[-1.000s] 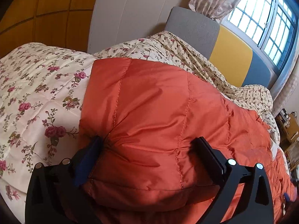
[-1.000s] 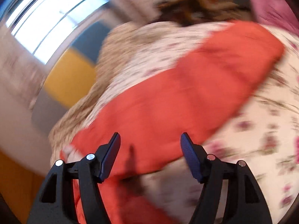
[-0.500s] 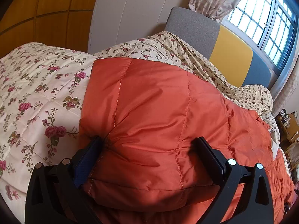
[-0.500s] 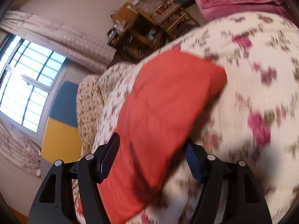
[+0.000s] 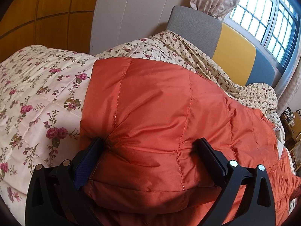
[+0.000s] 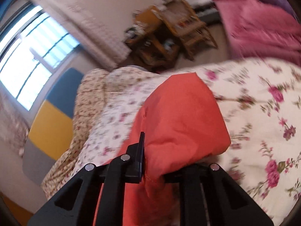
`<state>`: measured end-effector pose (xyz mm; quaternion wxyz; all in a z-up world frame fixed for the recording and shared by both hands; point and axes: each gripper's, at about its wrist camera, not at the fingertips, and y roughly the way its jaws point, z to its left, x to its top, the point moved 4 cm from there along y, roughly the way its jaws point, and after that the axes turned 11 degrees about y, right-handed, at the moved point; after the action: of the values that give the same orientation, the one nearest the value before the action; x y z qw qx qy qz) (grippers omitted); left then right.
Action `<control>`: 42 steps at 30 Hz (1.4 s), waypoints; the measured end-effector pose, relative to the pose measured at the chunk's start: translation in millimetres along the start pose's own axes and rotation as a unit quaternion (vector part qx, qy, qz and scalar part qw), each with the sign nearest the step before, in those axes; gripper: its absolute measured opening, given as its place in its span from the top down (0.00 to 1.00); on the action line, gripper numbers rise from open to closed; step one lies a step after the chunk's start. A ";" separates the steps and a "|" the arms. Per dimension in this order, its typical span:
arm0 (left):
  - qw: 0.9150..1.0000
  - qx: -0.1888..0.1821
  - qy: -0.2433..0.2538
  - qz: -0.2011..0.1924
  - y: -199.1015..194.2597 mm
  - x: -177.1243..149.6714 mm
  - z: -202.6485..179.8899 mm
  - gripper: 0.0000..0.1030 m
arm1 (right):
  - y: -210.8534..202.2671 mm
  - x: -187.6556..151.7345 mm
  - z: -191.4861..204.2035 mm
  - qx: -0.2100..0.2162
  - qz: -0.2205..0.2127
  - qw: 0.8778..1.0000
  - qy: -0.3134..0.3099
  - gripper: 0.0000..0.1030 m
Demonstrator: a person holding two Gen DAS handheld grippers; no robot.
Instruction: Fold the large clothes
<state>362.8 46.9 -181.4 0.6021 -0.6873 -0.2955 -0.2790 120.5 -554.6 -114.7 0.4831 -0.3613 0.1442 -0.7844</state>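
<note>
My right gripper (image 6: 148,160) has just been closing and now pinches a bunched end of the orange padded jacket (image 5: 160,113), which lies across the floral quilt (image 5: 37,94) on the bed. My left gripper (image 5: 150,160) straddles the jacket's puffy edge, fingers spread wide against it; I cannot tell if they truly clamp. I judge the fold goes best if I carry the right end over evenly, keeping the left steady as anchor. No writing or labels are readable

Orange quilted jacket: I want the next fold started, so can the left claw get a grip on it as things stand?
Probably yes: the left claw stands wide with the orange quilted jacket bulging between its fingers, nothing in the way.
</note>
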 end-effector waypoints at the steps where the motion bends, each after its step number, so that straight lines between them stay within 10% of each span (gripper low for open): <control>1: 1.000 0.000 0.000 0.000 -0.1 0.0 -0.1 0.03 | -4.7 -7.0 14.2 0.010 -0.005 1.000 -0.019 0.87; 15: 1.000 -0.001 -0.002 -0.001 -0.1 0.8 0.1 0.03 | -41.1 -196.0 170.2 0.167 0.011 0.941 -0.294 0.91; 22: 1.000 -0.002 -0.003 -0.002 0.1 1.0 0.5 0.03 | -71.6 -294.4 213.7 0.263 0.040 0.884 -0.384 0.91; 30: 1.000 -0.002 -0.003 -0.003 -0.2 0.6 0.4 0.03 | -103.0 -411.2 228.1 0.352 0.063 0.760 -0.544 0.91; 42: 1.000 -0.004 -0.007 -0.007 -2.5 1.4 1.3 0.03 | -103.6 -502.0 216.6 0.392 0.131 0.611 -0.676 0.91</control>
<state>362.0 48.5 -178.8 0.5955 -0.6890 -0.3038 -0.2798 342.4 -44.3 -118.7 0.6366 -0.5424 -0.4986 -0.2281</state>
